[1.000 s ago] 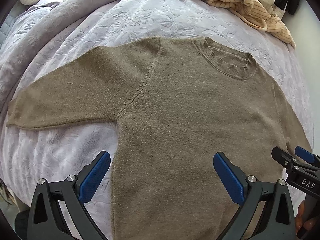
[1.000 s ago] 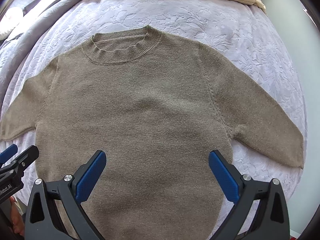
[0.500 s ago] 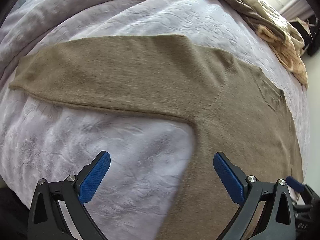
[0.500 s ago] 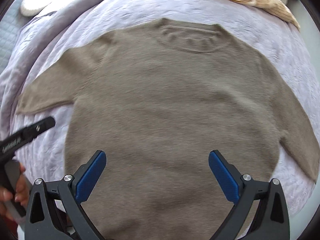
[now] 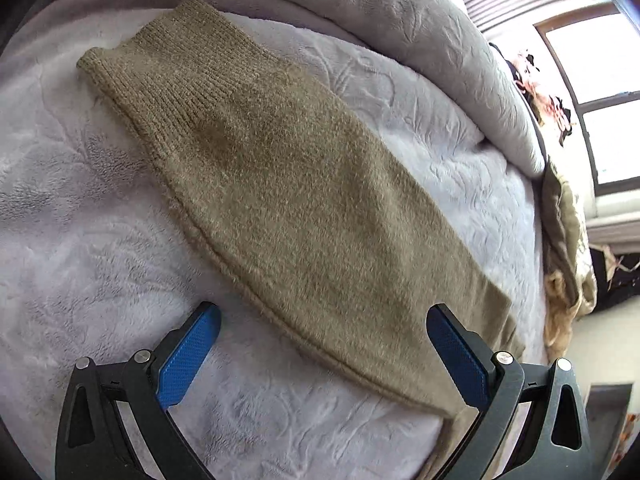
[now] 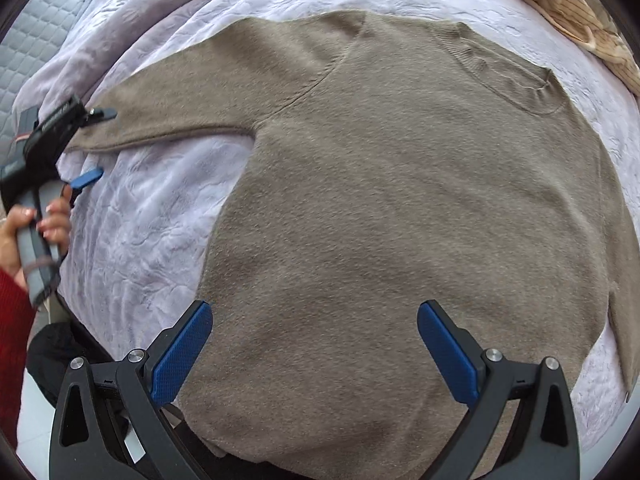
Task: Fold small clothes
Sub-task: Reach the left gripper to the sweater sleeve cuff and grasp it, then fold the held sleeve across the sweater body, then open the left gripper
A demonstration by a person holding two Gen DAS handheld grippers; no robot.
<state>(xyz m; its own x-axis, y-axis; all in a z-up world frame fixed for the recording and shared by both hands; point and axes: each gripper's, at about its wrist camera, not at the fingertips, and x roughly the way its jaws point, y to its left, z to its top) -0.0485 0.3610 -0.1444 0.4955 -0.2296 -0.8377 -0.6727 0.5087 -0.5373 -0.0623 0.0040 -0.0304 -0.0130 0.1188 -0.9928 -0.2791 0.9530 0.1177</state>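
An olive-brown knit sweater (image 6: 400, 200) lies flat, front up, on a pale lilac bedspread (image 6: 152, 216). Its left sleeve (image 5: 280, 184) stretches across the left wrist view, ribbed cuff (image 5: 160, 64) at the upper left. My left gripper (image 5: 320, 348) is open and empty, hovering low over the sleeve's upper part; it also shows in the right wrist view (image 6: 94, 142) by the cuff end, held by a hand. My right gripper (image 6: 314, 344) is open and empty above the sweater's lower body. The collar (image 6: 508, 64) is at the upper right.
A bunched lilac duvet (image 5: 400, 32) lies beyond the sleeve. A pile of striped cream and tan clothes (image 6: 568, 12) sits at the far right of the bed. A window (image 5: 600, 92) is at the right. The bed edge runs along the lower left.
My left gripper has swung left from the sweater's body to the left sleeve and come in close over it. My right gripper has shifted left, so the sweater sits further right.
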